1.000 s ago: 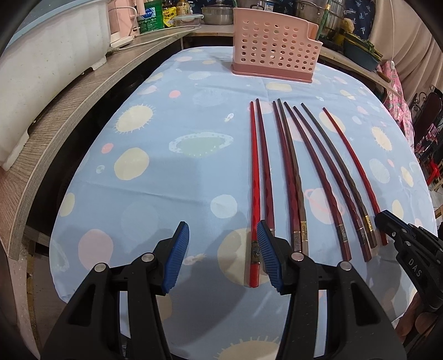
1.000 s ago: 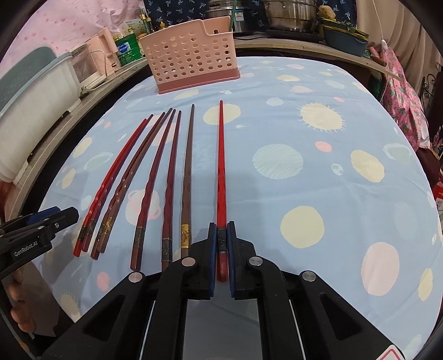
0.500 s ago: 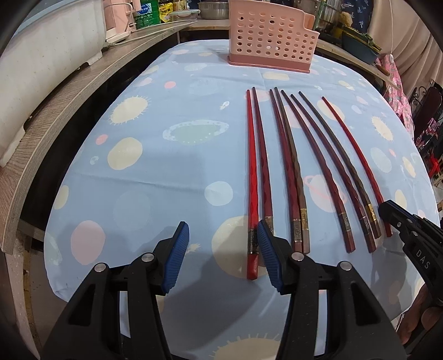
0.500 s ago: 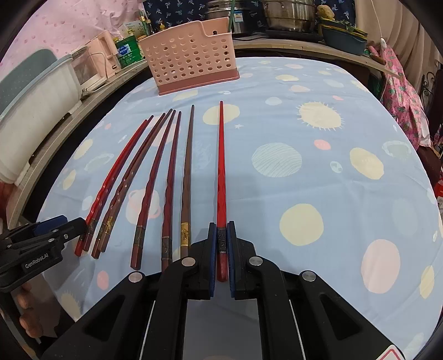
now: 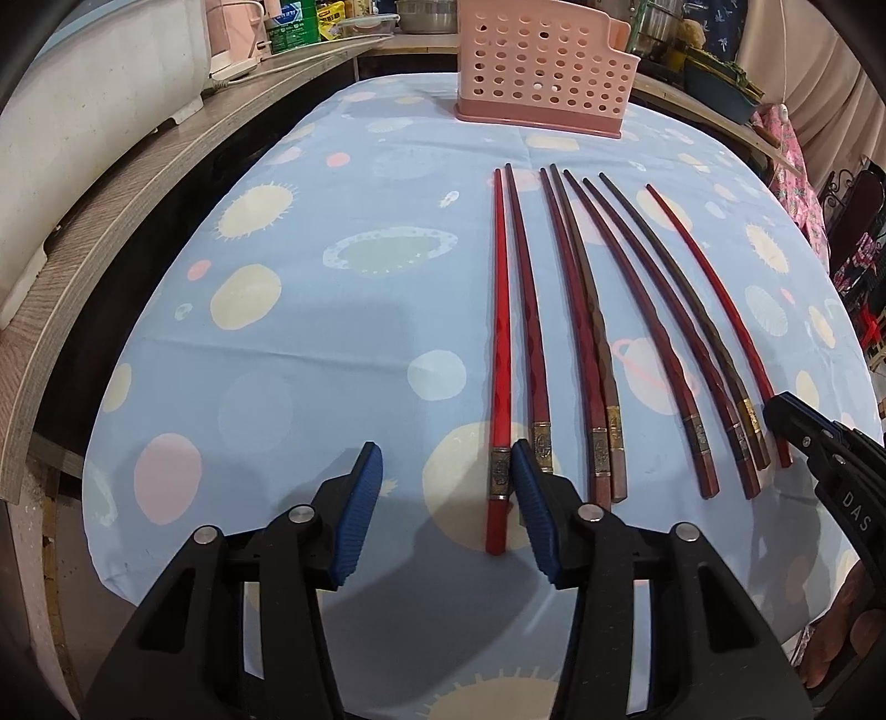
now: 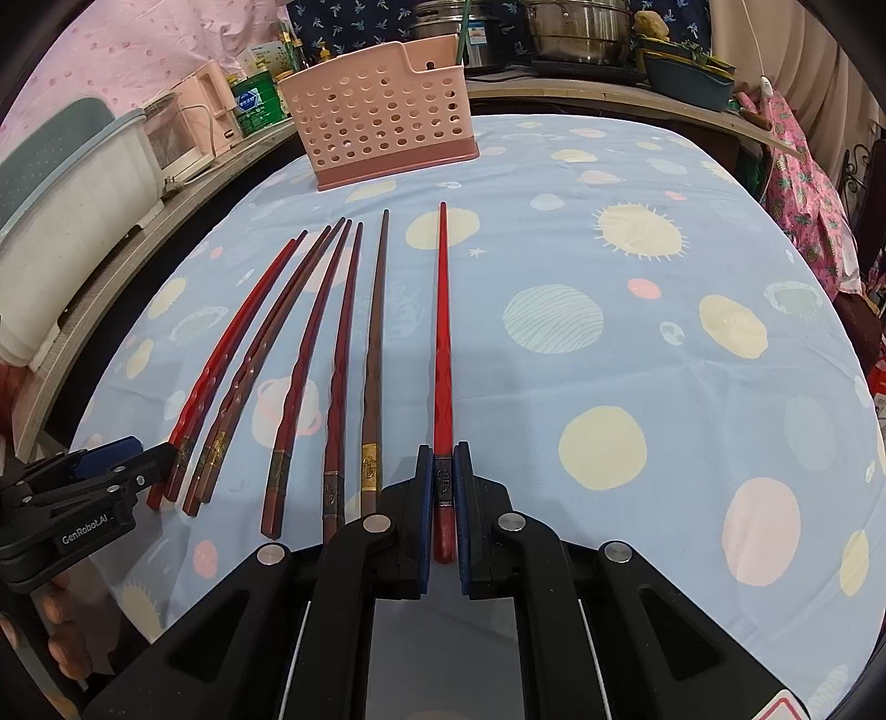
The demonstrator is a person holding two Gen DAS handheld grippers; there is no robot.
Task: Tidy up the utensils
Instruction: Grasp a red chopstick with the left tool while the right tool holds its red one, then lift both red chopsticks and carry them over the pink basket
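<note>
Several red and brown chopsticks [image 5: 587,327] lie side by side on the blue patterned tablecloth [image 5: 310,310]. My left gripper [image 5: 446,471] is open; its right pad sits beside the handle end of the leftmost bright red chopstick [image 5: 501,343]. My right gripper [image 6: 443,471] is shut on the handle of the rightmost bright red chopstick [image 6: 442,332], which still rests along the cloth. The right gripper also shows at the left wrist view's right edge [image 5: 797,426]. A pink perforated utensil basket [image 6: 382,111] stands at the far side of the table; it also shows in the left wrist view [image 5: 540,61].
A wooden counter [image 5: 111,183] runs along the left with a white appliance [image 5: 88,94]. Pots [image 6: 576,27] and bottles stand behind the basket. Pink floral fabric [image 6: 808,183] hangs at the right. The left gripper shows at the right wrist view's left edge [image 6: 105,476].
My left gripper has moved back and slightly up, so the chopsticks and basket sit farther ahead in its view. The right gripper stays shut on its chopstick, barely moved.
</note>
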